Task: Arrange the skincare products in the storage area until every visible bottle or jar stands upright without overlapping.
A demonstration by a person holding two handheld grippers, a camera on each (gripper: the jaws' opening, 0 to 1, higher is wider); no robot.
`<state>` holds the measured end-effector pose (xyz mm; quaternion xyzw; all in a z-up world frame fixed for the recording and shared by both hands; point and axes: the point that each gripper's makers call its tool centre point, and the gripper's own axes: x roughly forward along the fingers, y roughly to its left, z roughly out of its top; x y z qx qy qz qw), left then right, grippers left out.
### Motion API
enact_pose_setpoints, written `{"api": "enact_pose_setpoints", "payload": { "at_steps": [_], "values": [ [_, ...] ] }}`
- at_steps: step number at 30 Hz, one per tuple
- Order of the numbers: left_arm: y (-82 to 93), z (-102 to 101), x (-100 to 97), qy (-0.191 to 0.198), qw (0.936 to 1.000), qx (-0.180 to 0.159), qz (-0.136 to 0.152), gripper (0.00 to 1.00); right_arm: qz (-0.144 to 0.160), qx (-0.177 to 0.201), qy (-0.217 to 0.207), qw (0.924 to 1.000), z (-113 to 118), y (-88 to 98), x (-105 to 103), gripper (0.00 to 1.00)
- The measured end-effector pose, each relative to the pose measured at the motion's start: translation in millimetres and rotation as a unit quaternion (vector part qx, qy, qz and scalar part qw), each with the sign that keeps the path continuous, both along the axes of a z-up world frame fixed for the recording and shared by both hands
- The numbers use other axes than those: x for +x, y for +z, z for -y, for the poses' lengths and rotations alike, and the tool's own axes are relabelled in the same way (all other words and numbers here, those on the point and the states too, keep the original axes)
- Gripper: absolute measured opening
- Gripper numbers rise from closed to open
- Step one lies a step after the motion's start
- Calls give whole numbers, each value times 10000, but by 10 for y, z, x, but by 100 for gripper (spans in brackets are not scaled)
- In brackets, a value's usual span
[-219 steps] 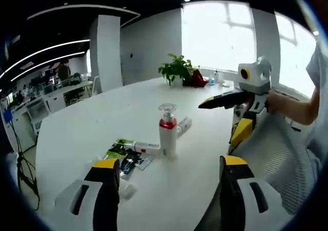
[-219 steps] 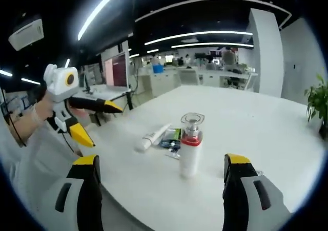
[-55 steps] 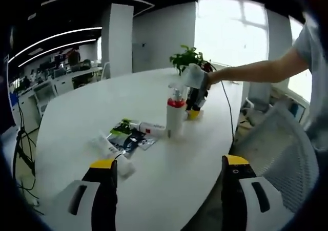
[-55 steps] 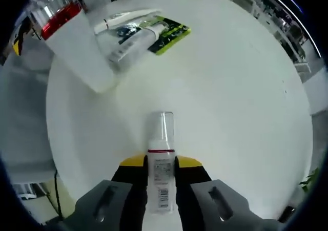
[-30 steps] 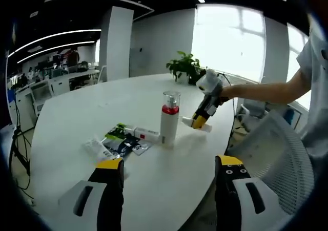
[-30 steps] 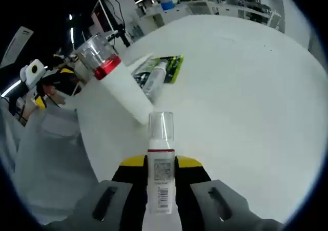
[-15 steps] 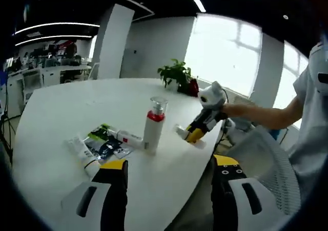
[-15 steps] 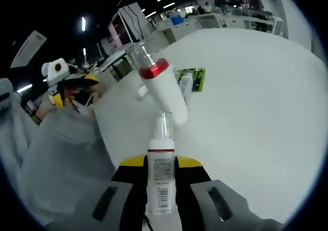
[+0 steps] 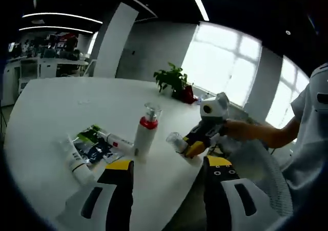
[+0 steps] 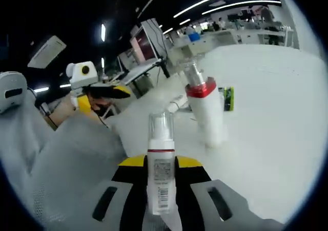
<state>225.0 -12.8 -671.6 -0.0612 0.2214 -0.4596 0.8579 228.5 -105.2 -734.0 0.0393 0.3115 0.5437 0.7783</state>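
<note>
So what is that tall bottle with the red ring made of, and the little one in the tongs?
The tall bottle looks like smooth white plastic with a red band; its see-through cap suggests clear plastic. The little bottle, clamped in the right tongs, looks the same: glossy white plastic, printed label, clear cap. Glass can't be ruled out.

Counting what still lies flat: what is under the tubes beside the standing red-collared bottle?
Flat green and dark sachets lie on the white table under the tubes. Whatever they cover stays hidden.
</note>
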Motion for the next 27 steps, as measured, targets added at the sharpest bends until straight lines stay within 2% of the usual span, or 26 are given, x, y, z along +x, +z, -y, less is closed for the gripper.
{"api": "enact_pose_setpoints", "payload": {
  "at_steps": [4, 8, 12, 15, 17, 21, 24, 27],
  "values": [
    [29, 159, 84, -150, 9998, 77, 70, 48, 74, 153, 67, 9998, -79, 95, -26, 19],
    [32, 328, 171, -328, 9994, 33, -82, 50, 107, 345, 141, 9992, -147, 178, -53, 19],
    [126, 484, 235, -473, 9982, -306, -226, 48, 175, 471, 189, 9986, -187, 226, -75, 19],
    [123, 556, 308, -574, 9974, -324, -279, 43, 169, 666, 177, 9975, -217, 287, -75, 19],
    [125, 616, 326, -688, 9969, -282, -258, 40, 174, 752, 214, 9968, -231, 321, -83, 19],
    [212, 780, 268, -1025, 9936, -410, -244, 41, 209, 920, 213, 9953, -235, 401, -86, 19],
    [207, 855, 277, -1215, 9916, -386, -237, 38, 214, 1079, 179, 9938, -230, 463, -74, 19],
    [198, 908, 324, -1245, 9906, -489, -299, 35, 213, 1319, 133, 9909, -239, 540, -65, 19]
  ]
}}
